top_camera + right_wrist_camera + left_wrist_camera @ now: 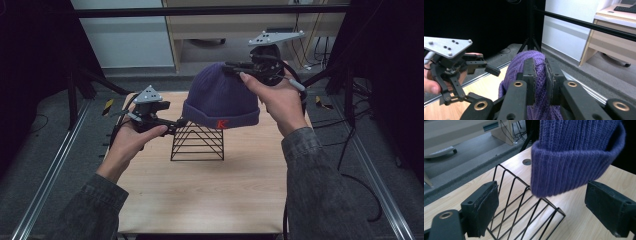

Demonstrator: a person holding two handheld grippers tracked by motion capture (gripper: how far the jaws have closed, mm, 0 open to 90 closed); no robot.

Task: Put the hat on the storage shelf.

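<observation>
A purple knit beanie (220, 97) is held up by its crown above a black wire rack (197, 142), its cuff hanging just over the rack's top, on a light wooden table (200, 195). The right gripper (239, 67) is pinched tight on the crown's knit. The left gripper (176, 125) is held beside the rack with its jaws wide apart, nothing pressed between them

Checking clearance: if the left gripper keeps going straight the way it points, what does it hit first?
Likely the black wire rack, which lies directly between and ahead of the left gripper's open jaws. The purple beanie's cuff hangs just above that line; depth is hard to judge.
</observation>
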